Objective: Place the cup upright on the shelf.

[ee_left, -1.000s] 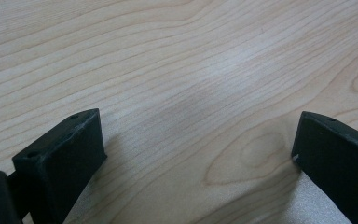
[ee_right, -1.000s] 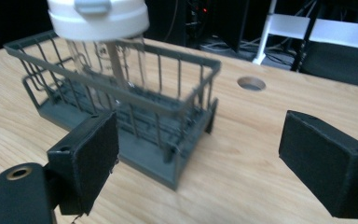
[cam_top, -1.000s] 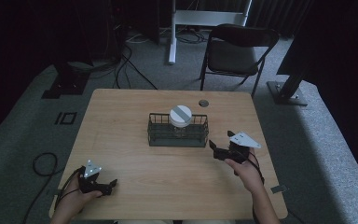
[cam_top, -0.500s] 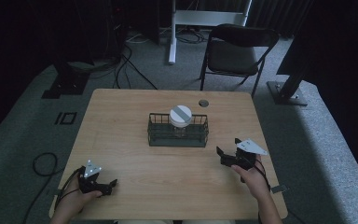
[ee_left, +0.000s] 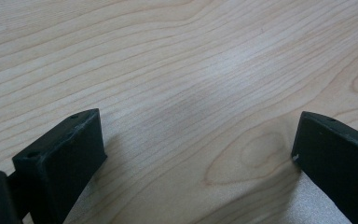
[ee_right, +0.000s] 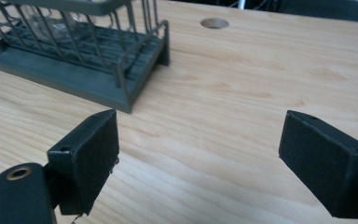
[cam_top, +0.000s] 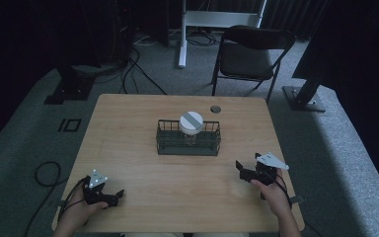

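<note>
Now both grippers, left gripper [cam_top: 109, 195] and right gripper [cam_top: 249, 169], gape wide, holding nothing, near the dark wire basket [cam_top: 188, 138] holding a white-lidded jar [cam_top: 191, 121] on the pale wooden table [cam_top: 128, 123]. Behind stands a black folding chair [cam_top: 249, 54].

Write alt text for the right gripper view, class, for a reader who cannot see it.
Two open black jaws of the right gripper frame bare wooden table, holding nothing. Beyond the left jaw stands a dark wire basket with a glass jar partly visible inside, and a round hole in the tabletop lies farther back.
</note>
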Demonstrator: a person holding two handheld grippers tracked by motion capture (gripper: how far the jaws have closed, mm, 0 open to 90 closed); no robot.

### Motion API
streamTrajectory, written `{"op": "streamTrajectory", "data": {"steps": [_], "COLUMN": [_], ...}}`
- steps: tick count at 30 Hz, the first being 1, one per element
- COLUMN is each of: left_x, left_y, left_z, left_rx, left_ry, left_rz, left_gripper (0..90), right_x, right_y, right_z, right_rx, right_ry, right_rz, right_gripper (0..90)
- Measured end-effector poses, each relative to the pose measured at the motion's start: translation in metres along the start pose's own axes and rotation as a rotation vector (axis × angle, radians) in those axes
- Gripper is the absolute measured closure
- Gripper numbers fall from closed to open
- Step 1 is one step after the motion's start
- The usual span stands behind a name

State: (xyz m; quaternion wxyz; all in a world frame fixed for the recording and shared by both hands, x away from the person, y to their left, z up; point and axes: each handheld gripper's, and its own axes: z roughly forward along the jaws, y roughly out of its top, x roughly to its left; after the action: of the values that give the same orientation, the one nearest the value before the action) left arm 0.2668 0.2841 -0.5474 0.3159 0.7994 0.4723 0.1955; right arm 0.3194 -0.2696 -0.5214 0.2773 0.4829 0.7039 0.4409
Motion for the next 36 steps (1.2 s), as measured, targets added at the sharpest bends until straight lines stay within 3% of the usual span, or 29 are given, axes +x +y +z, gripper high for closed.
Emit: {"op": "streamTrajectory", "data": {"steps": [8,22,28,36], "left_x": [0.000,0.000,0.000,0.000], "left_y": [0.000,0.000,0.000,0.000], "left_z": [0.000,0.000,0.000,0.000], "left_rx": [0.000,0.001,0.003,0.002], "left_ry": [0.000,0.000,0.000,0.000], "left_rz": [0.000,0.001,0.001,0.001], "left_gripper": [2.7,2.7,2.7,2.7], "right_x": [-0.010,-0.022,-0.024,-0.026], "right_y": [-0.012,-0.028,-0.032,-0.034], "right_z": [-0.006,-0.006,-0.004,-0.004], "right_rx": [0.040,0.170,0.198,0.252], "right_ry": [-0.018,-0.109,-0.127,-0.194], "right_rz": [0.024,0.062,0.084,0.095], "right_gripper": [12.0,12.0,12.1,12.1]}}
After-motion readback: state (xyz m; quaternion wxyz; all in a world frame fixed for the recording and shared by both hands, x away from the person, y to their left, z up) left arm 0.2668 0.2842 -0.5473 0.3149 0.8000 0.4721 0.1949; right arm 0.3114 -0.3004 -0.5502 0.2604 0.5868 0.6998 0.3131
